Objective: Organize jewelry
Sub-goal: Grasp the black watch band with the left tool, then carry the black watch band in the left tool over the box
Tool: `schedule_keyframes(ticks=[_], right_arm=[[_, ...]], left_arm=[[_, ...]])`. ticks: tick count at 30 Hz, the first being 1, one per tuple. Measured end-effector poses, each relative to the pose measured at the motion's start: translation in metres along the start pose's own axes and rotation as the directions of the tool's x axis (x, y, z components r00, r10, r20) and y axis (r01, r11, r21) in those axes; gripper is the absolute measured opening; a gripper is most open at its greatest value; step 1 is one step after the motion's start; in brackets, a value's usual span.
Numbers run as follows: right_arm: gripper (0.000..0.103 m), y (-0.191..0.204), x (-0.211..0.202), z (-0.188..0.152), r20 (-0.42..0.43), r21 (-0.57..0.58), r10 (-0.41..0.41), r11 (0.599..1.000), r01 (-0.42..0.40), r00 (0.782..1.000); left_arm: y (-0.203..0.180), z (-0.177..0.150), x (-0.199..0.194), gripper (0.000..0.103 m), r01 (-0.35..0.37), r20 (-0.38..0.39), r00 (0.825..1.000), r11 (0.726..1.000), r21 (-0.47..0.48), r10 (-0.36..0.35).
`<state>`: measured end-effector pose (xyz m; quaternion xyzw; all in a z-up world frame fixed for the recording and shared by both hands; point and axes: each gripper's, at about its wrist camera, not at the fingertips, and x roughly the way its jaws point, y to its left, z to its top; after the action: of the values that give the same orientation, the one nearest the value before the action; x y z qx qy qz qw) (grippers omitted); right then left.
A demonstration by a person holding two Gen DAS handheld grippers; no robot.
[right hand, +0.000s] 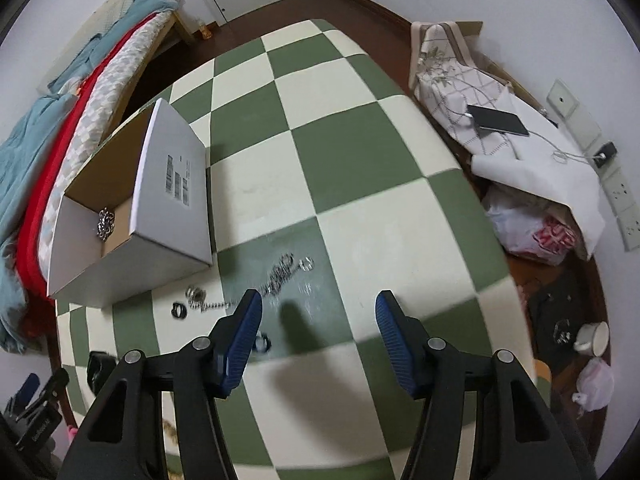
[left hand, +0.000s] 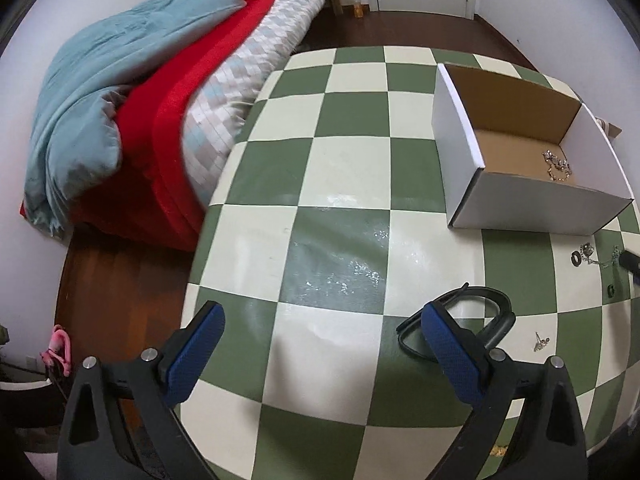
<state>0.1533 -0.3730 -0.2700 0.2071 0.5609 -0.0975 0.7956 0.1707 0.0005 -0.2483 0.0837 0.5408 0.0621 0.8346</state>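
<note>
A white cardboard box (left hand: 532, 208) (right hand: 176, 184) stands open on the green-and-cream checked table (left hand: 340, 168) (right hand: 320, 152). A silver chain (left hand: 557, 166) (right hand: 105, 222) lies inside it. Loose jewelry lies on the table in front of the box: a chain with rings (right hand: 280, 274) (left hand: 596, 258), a dark ring (right hand: 179, 311) (left hand: 576, 258), a small earring (left hand: 541, 343) and a black bangle (left hand: 476, 320). My left gripper (left hand: 320, 344) is open and empty above the table. My right gripper (right hand: 318, 332) is open and empty, just short of the chain.
A bed with red and blue bedding (left hand: 132, 112) (right hand: 48, 128) sits left of the table. A phone on a cloth-covered stand (right hand: 498, 120), plastic bags (right hand: 532, 232) and a cup (right hand: 592, 336) lie on the floor to the right.
</note>
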Motion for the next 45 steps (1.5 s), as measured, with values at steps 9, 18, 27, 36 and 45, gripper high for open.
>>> schedule_keyframes(ticks=[9, 18, 27, 36, 45], right_arm=[[0.006, 0.051, 0.014, -0.007, 0.106, -0.221, -0.131, 0.963, 0.151, 0.986], [0.006, 0.019, -0.010, -0.013, 0.104, -0.163, -0.087, 0.981, 0.103, 0.991], [0.006, 0.014, -0.049, -0.017, 0.139, -0.151, -0.020, 0.988, 0.041, 0.990], [0.006, 0.044, -0.073, -0.020, 0.152, -0.204, 0.038, 0.979, -0.006, 0.988], [0.006, 0.077, -0.114, -0.013, 0.220, -0.254, 0.082, 0.967, -0.024, 0.972]], left_arm=[[-0.004, -0.001, 0.013, 0.099, 0.069, -0.036, 0.997, 0.997, 0.019, -0.069], [-0.020, -0.001, 0.034, 0.079, 0.146, -0.105, 0.985, 0.985, 0.089, -0.137], [-0.034, 0.002, 0.028, 0.019, 0.243, -0.103, 0.967, 0.963, 0.114, -0.232], [-0.028, -0.004, 0.010, 0.007, 0.178, -0.033, 0.984, 0.980, 0.095, -0.175], [-0.006, 0.007, -0.041, 0.007, 0.170, 0.097, 0.981, 0.985, 0.010, -0.170]])
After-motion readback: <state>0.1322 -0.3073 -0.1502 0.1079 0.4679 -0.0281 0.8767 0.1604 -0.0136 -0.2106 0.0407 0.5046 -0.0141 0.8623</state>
